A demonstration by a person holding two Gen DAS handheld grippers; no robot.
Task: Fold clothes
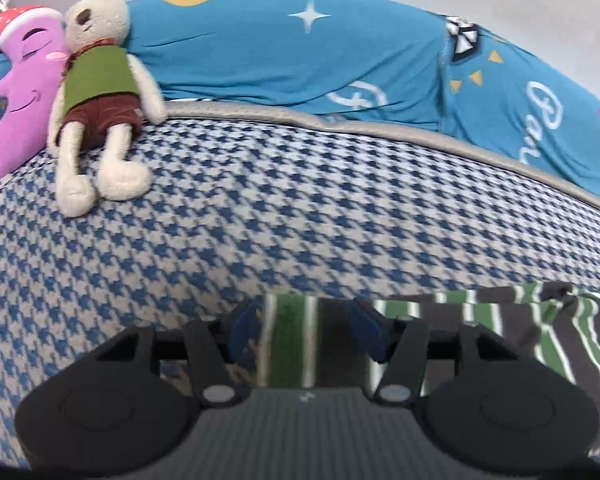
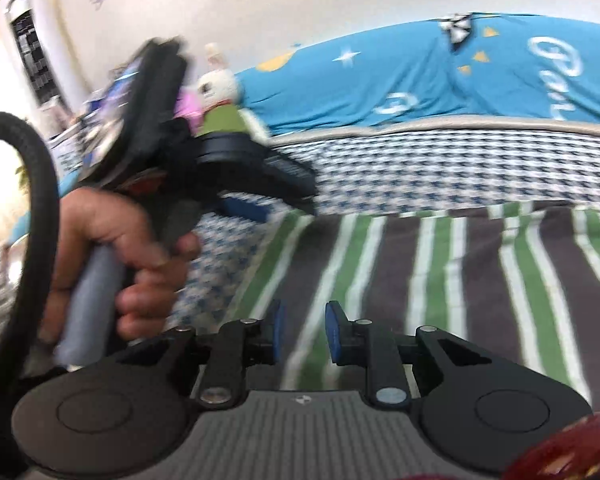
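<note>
On the houndstooth bed [image 1: 300,208], I am working a striped garment [image 2: 440,280] with a gripper in each hand. It is lying flat in front of the blue pillows [image 1: 340,52], near me, a stuffed rabbit [image 1: 100,96] well off to the left.

My left gripper [image 1: 306,330] is sitting with its blue pads apart, the garment's left edge between them; whether cloth is touching the pads, I cannot tell. My right gripper [image 2: 303,332] is hovering over the cloth, its pads apart, gripping nothing.

Risk, as I judge it: both grippers being open, a lift now could leave the edge behind, or one side could drag and skew the fold.

Stripes are running away from me toward the pillows. The garment's far edge is spreading left to right, so I am guessing its long axis lies across the bed.
</note>
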